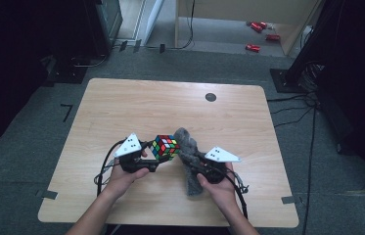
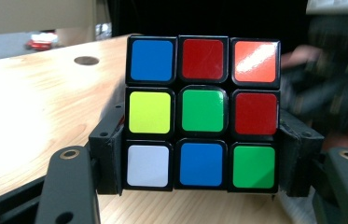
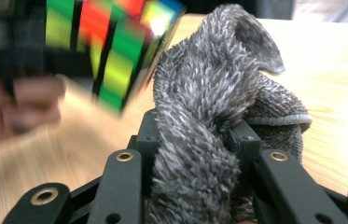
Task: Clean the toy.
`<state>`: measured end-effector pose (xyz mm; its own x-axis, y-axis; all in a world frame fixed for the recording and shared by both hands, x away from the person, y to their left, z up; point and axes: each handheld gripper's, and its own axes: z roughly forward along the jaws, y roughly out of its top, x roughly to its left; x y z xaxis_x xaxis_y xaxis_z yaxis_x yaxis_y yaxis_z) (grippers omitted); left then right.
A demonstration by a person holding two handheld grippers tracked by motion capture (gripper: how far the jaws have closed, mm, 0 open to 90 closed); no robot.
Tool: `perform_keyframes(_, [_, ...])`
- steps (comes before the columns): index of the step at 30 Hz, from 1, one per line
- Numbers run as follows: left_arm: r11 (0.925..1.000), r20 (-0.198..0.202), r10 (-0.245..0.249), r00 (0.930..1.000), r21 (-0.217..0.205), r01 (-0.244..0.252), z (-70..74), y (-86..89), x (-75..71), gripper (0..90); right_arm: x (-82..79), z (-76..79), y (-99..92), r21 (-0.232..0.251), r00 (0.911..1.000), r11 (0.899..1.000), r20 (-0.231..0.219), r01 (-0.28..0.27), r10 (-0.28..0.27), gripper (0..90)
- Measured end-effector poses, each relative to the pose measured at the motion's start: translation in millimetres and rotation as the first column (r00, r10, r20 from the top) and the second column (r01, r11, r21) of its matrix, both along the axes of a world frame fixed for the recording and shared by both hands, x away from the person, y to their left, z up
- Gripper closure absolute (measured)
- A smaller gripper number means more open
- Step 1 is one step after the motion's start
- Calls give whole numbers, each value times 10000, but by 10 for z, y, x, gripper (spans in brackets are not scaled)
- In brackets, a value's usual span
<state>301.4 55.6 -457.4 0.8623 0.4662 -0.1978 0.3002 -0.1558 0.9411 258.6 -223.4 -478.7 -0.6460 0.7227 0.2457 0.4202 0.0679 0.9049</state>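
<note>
Near 6 o'clock on the surface (image 1: 121, 98), left hand-held gripper (image 2: 202, 182) clamps the rigid, slippery cube (image 2: 202, 112) by opposite faces; right hand-held gripper (image 3: 195, 144) pinches the soft, light cloth (image 3: 209, 93).

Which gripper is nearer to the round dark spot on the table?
Right, narrowly. The right gripper, shut on the grey cloth, sits almost straight below the spot; the left gripper, clamping the cube, lies farther left.

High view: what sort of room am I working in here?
Probably a lab or workshop set up for recording, not a home. A bare wooden table stands on grey carpet with tape marks, cables trail across the floor, and dark equipment stands flank it.
</note>
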Motion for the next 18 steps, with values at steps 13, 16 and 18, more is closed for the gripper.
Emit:
perform_keyframes(13, [9987, -649, -509, 9966, -58, 507, -13, -27, 22, 345, -124, -36, 236, -2553, 9611, 9619, 2266, -978, 1579, 639])
perform_keyframes(16, [9985, -738, -552, 9957, -107, 546, -14, -24, 32, 345, -127, -25, 211, -2658, 9512, 9617, 2741, -668, 1418, 625])
perform_keyframes(18, [9986, -718, -525, 9960, 10, 528, -17, -27, 32, 345, -136, -39, 227, -2884, 9458, 9559, 2914, -558, 1431, 618])
